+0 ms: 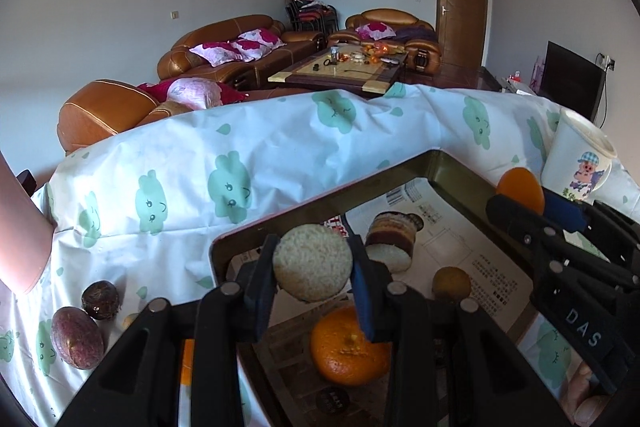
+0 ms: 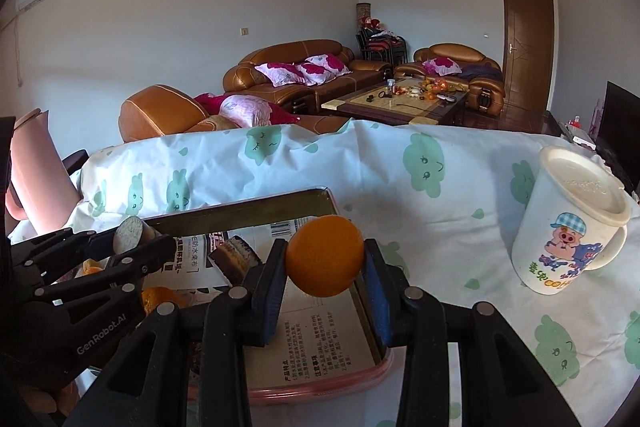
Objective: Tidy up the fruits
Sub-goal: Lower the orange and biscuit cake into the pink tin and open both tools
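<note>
Roughly midway: tray holds one orange and what seems a kiwi; left gripper clamps a pale round cake, right gripper clamps another orange above it; two passion fruits remain outside on the cloth.

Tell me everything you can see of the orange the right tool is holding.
The round, bright orange fruit has a smooth, faintly dimpled matte skin and looks whole and unpeeled. It is clamped between the two black padded fingers of the right tool, which press on its left and right sides. It hangs in the air above the right end of the pink-rimmed rectangular tray, touching nothing else. The left wrist view shows it partly hidden behind the tool.
</note>
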`<state>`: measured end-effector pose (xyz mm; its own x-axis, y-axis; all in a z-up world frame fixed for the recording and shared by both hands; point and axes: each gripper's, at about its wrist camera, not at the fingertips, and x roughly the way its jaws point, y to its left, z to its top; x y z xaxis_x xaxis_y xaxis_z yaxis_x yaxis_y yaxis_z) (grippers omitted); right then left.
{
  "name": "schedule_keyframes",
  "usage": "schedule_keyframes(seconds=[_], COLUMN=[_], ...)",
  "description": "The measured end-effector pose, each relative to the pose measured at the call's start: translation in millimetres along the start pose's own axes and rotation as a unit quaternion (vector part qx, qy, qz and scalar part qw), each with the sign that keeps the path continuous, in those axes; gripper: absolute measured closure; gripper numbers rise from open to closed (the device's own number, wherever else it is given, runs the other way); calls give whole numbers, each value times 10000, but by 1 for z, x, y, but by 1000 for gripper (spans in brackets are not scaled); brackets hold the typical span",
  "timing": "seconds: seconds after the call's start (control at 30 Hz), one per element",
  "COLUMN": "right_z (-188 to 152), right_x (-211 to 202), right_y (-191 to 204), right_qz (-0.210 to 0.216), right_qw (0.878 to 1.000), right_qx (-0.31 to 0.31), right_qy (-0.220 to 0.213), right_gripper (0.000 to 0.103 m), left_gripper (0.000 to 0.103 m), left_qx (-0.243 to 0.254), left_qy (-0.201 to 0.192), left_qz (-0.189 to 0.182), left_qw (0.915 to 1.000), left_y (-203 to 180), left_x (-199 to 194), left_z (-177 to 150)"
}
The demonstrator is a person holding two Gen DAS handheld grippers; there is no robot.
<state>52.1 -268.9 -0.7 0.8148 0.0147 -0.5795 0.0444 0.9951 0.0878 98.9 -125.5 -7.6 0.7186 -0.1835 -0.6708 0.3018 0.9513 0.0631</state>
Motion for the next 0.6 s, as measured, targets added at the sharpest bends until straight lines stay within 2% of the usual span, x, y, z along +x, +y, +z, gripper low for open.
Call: schedule_keyframes(seconds=[0.2,0.5,0.57,0.6], right_z=[-3,-4,-4,-4], right_x=[10,7,4,2], right_y=[9,5,5,5], right_qz=[68,261,280,289], right_qw=[9996,9996,9996,9996], right_qx=[-176,-6,10,17], right_qy=[203,139,67,18], right_gripper=[63,63,61,56], left_gripper=[68,68,67,66], left_qx=[74,34,19,1], left_qy=[118,248,283,264], left_qz=[148,170,165,153], left_qw=[9998,9995,9995,9995], left_y=[-2,0,0,1], left_x=[7,10,11,10], left_z=[-2,-7,-8,-8])
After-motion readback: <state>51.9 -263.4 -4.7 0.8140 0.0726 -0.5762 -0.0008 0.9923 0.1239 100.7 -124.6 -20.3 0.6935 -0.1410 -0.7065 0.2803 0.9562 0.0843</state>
